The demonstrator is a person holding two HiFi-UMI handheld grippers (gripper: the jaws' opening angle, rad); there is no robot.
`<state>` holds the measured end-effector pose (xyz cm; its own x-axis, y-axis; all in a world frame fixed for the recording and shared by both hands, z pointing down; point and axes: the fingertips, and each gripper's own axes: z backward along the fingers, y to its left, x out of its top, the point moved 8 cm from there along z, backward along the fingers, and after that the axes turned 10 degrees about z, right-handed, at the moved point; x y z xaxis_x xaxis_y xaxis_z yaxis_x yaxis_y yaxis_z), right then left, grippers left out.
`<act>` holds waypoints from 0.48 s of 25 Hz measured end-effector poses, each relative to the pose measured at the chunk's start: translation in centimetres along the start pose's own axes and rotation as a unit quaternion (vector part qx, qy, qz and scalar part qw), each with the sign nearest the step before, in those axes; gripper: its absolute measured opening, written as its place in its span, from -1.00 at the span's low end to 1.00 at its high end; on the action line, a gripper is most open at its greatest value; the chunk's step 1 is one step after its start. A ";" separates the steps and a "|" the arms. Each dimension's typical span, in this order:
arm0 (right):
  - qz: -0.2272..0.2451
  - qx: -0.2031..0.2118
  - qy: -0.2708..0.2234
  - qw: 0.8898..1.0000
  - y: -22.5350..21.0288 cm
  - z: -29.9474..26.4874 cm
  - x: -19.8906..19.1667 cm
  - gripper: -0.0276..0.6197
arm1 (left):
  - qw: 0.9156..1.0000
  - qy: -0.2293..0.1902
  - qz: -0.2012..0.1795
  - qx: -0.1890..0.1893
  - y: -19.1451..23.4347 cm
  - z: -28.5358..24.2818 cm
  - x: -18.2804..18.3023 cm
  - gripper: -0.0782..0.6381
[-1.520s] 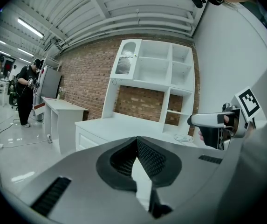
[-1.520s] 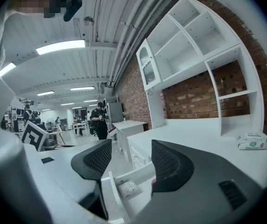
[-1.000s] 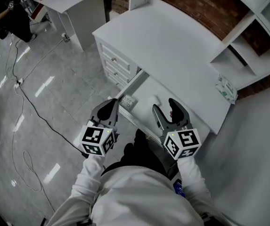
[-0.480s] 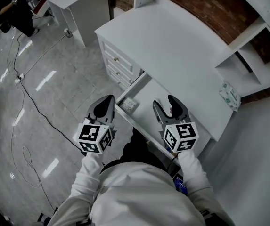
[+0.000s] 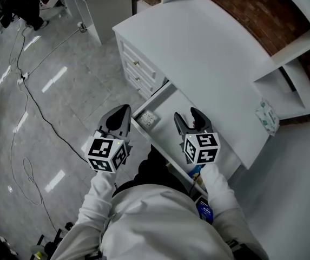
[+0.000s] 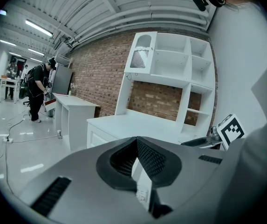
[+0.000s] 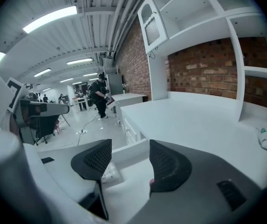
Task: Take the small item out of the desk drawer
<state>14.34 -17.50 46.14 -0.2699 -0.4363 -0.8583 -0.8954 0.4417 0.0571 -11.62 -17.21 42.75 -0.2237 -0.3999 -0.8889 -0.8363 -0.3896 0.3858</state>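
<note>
Above the open white drawer (image 5: 165, 107), your right gripper (image 5: 187, 115) gapes empty, left gripper (image 5: 123, 110) closed empty; reach nine o'clock for the small white packet (image 5: 147, 118).

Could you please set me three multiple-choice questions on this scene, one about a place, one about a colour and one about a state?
1. Where does the small white packet lie?
A. on a shelf
B. in the open drawer
C. on the floor

2. What colour is the desk?
A. black
B. white
C. brown

3. How do the right gripper's jaws stand?
A. shut on the packet
B. shut, empty
C. apart, empty

Answers:
1 B, it lies in a corner of the pulled-out drawer.
2 B, its top and drawer fronts are white.
3 C, the right gripper view shows a gap between them.
</note>
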 end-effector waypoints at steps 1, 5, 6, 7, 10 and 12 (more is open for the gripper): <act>-0.001 0.003 0.009 1.000 0.0 -0.5 -0.4 -0.06 | 1.000 0.002 0.001 0.001 0.0 -0.1 -0.1 -0.73; 0.002 0.015 0.046 0.999 0.0 -2.4 -2.2 -0.05 | 1.000 0.008 0.005 0.007 0.3 -0.5 -0.3 -0.73; 0.004 0.018 0.056 0.998 0.0 -2.8 -2.7 -0.05 | 1.000 0.010 0.006 0.008 0.3 -0.6 -0.4 -0.73; 0.005 0.020 0.066 0.998 0.0 -3.3 -3.2 -0.05 | 1.000 0.011 0.006 0.009 0.4 -0.7 -0.5 -0.73; 0.007 0.020 0.098 0.995 -0.2 -4.3 -5.0 -0.05 | 1.000 0.017 0.007 0.014 0.5 -0.8 -0.8 -0.73; 0.008 0.015 0.120 0.993 -0.4 -4.9 -6.2 -0.05 | 1.000 0.021 0.010 0.018 0.6 -0.8 -1.0 -0.73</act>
<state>14.62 -18.81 54.00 -0.3641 -0.6020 -0.7107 -0.8802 0.4718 0.0513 -11.55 -17.70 44.08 -0.2207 -0.4413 -0.8698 -0.8494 -0.3513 0.3938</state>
